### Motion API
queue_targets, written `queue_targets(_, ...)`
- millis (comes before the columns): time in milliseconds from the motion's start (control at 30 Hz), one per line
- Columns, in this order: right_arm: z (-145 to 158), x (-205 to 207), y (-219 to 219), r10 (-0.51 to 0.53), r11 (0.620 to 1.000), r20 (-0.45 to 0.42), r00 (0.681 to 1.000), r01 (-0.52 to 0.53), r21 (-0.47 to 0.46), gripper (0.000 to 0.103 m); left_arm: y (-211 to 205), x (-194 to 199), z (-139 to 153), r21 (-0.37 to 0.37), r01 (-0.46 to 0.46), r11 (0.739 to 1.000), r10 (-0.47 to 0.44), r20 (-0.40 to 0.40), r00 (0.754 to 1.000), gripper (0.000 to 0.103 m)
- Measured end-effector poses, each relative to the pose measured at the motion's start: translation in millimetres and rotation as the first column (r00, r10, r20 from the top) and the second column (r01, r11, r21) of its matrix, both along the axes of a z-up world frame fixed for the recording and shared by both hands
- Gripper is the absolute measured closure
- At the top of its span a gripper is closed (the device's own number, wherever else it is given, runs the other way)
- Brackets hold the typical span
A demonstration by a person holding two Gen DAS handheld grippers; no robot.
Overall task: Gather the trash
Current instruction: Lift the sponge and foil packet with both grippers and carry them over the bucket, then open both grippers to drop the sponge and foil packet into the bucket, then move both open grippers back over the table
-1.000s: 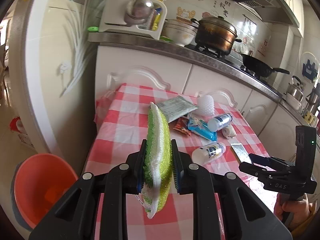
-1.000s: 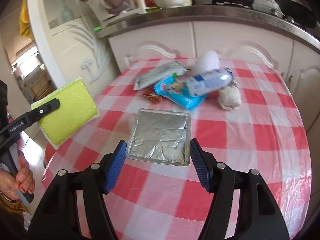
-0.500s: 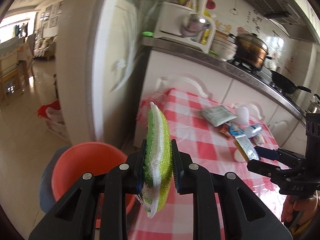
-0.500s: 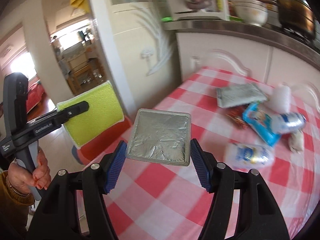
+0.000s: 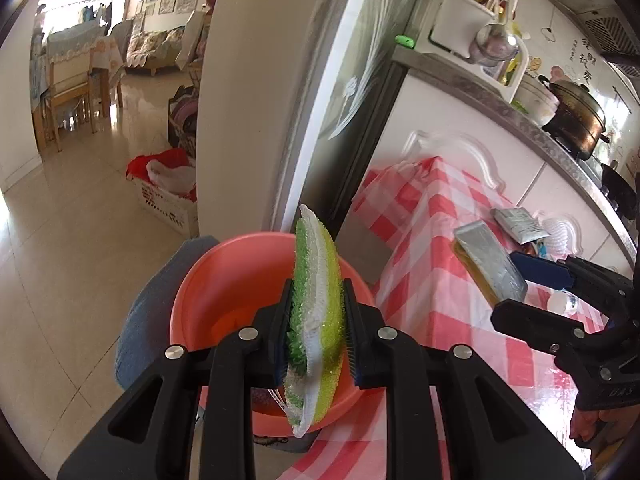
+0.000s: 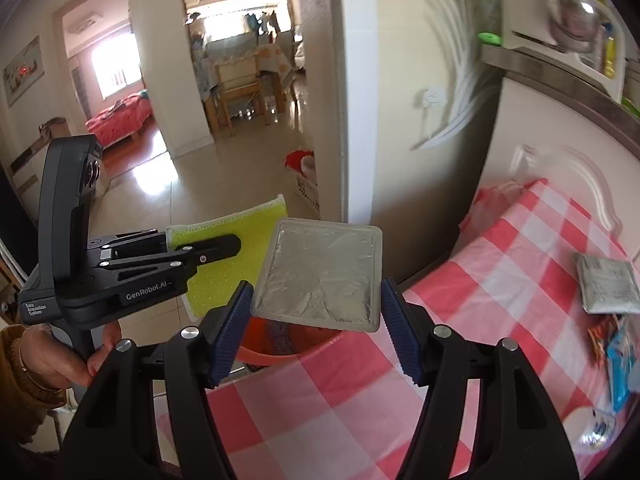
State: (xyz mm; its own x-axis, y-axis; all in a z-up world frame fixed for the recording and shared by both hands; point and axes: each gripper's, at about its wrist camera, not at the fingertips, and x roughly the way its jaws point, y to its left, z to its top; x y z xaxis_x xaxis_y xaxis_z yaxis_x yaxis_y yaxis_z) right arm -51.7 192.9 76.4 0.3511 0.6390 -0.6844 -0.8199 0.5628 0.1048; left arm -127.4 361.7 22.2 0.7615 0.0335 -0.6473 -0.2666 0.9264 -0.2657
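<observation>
The green-and-yellow sponge (image 5: 316,312) is clamped edge-up between the closed fingers of the left gripper (image 5: 316,332), above the orange basin (image 5: 224,280). The silver foil pouch (image 6: 320,274) is pinched flat between the half-spread fingers of the right gripper (image 6: 316,320).

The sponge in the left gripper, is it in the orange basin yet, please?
Not yet: the sponge is clamped in the left gripper, above the basin.
</observation>
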Motion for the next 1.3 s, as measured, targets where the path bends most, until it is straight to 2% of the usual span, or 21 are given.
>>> queue_targets(433, -42, 11, 53, 0.077, 0.992, -0.038, 0.996, -0.081, -0.094, 0.037, 19, 9, -36, -0.024, -0.034, 0.999, 0.033, -0.071, 0.997, 0.079)
queue_targets(500, -46, 11, 56, 0.070, 0.992, -0.030, 0.997, -0.073, -0.102, 0.032, 21, 11, -41, -0.025, -0.039, 0.999, 0.037, -0.084, 0.996, 0.078)
queue_targets(533, -46, 11, 56, 0.059, 0.993, -0.025, 0.998, -0.061, -0.103, 0.029, 22, 12, -44, -0.024, -0.043, 0.999, 0.041, -0.094, 0.995, 0.069)
queue_targets(567, -47, 10, 54, 0.054, 0.994, -0.029, 0.998, -0.057, -0.096, 0.027, 23, 12, -46, -0.019, -0.057, 0.998, 0.055, -0.102, 0.993, 0.051)
queue_targets(633, -44, 9, 45, 0.035, 0.997, -0.035, 0.999, -0.037, -0.063, 0.025, 24, 12, -47, -0.006, -0.084, 0.996, 0.083, -0.103, 0.991, 0.033)
queue_targets(767, -29, 9, 20, -0.045, 0.999, -0.024, 0.999, 0.045, 0.012, 0.022, 24, 7, -43, 0.005, -0.119, 0.993, 0.119, -0.096, 0.988, 0.017)
queue_targets(900, -12, 14, -17, -0.137, 0.982, -0.064, 0.989, 0.144, 0.122, 0.020, 20, 3, -32, -0.003, -0.124, 0.992, 0.124, -0.075, 0.990, 0.014)
queue_targets(1133, 7, 8, -85, -0.252, 0.925, -0.101, 0.963, 0.270, 0.267, 0.012, -4, 1, -6, -0.036, -0.078, 0.996, 0.077, -0.039, 0.996, 0.014)
queue_targets(1300, 10, 8, -127, -0.313, 0.885, -0.117, 0.943, 0.334, 0.323, 0.011, -33, 5, 12, -0.037, -0.016, 0.999, 0.015, -0.019, 1.000, 0.013)
